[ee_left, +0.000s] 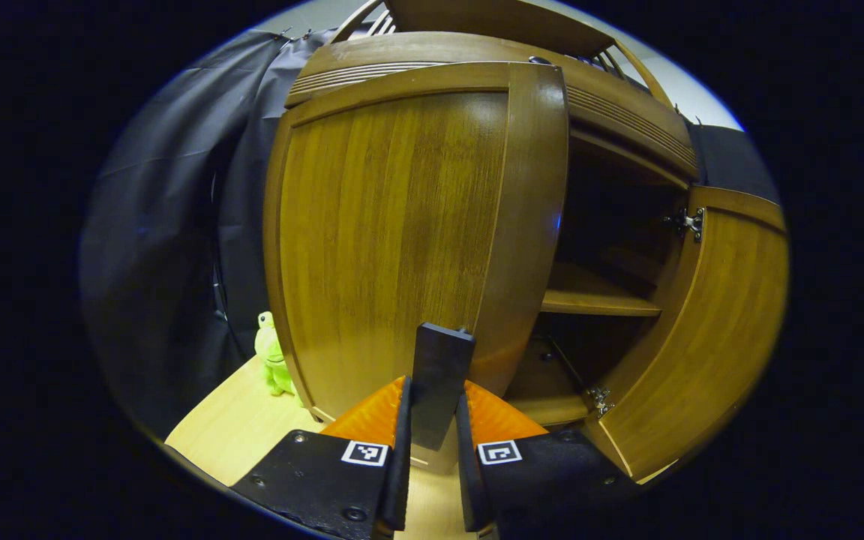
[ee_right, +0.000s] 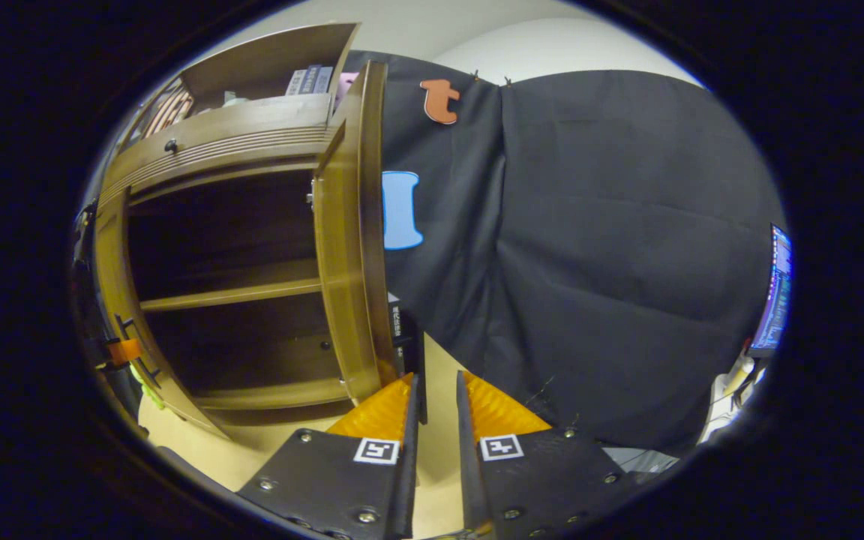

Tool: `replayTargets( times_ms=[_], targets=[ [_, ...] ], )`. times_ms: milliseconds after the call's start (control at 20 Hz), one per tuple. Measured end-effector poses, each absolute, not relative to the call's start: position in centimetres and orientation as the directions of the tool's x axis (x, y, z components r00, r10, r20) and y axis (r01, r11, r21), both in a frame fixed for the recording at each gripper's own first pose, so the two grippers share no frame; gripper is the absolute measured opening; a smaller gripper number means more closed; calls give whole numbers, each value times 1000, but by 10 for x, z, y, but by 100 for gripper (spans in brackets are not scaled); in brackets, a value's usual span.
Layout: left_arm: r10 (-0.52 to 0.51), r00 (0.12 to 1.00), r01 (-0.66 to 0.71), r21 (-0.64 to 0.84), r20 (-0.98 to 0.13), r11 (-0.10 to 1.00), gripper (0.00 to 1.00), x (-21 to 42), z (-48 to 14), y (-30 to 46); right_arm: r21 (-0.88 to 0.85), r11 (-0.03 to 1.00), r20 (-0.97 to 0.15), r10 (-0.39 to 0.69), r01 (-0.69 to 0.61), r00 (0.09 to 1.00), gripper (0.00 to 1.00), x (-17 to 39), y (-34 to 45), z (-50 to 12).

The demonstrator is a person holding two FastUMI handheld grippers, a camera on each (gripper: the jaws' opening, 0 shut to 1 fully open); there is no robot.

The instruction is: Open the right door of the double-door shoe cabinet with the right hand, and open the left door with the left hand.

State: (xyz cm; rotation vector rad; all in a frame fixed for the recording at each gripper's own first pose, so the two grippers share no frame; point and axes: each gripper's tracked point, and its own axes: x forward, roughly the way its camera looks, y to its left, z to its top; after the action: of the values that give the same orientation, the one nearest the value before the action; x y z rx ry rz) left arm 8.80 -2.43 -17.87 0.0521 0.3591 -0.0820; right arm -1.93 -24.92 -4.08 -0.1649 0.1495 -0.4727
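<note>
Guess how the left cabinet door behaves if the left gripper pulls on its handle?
The left door is a solid-looking wood panel, so it is probably stiff and fairly heavy. The right door hangs on metal hinges; this one likely swings likewise rather than sliding. The slim dark handle sits between the jaws and may slip.

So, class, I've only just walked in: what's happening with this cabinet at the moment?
A person is opening a double-door wooden shoe cabinet with a pair of tongs in each hand. The left tongs are closed on the dark handle of the left door, which is swung partly out. The right door already stands wide open, showing the shelves, and the right tongs hang just beyond it, slightly apart and holding nothing. A green frog toy sits beside the cabinet.
</note>
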Motion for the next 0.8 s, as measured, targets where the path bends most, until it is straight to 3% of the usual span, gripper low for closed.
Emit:
replayTargets(
  times_ms=[800],
  targets=[
    [71,918,-96,-45,-390,994,29,20,-176,48,-227,883,-141,-448,411,883,25,-22,-249,-54]
  ],
)
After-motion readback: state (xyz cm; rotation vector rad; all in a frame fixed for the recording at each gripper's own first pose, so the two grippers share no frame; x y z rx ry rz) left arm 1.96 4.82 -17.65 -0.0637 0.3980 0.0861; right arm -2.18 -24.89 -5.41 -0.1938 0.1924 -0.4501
